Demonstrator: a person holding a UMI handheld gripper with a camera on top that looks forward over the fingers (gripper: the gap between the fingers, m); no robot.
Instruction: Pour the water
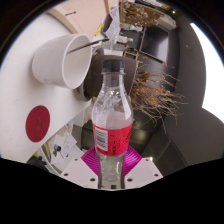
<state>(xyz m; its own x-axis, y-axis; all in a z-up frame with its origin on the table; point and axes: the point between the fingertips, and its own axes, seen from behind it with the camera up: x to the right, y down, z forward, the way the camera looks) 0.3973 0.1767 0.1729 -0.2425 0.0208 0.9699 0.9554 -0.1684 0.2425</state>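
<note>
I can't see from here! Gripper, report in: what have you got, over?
Gripper shut on water bottle, cap on. White cup beyond it, upright. Nothing between them.

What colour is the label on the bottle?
Red, with small white print, on the bottle; it shows in the gripper view, the only one.

You are looking at one plastic bottle (112, 118) with a red label, one white cup (62, 59), one red round disc (37, 121) on the white surface, and two pink finger pads (92, 160).
</note>
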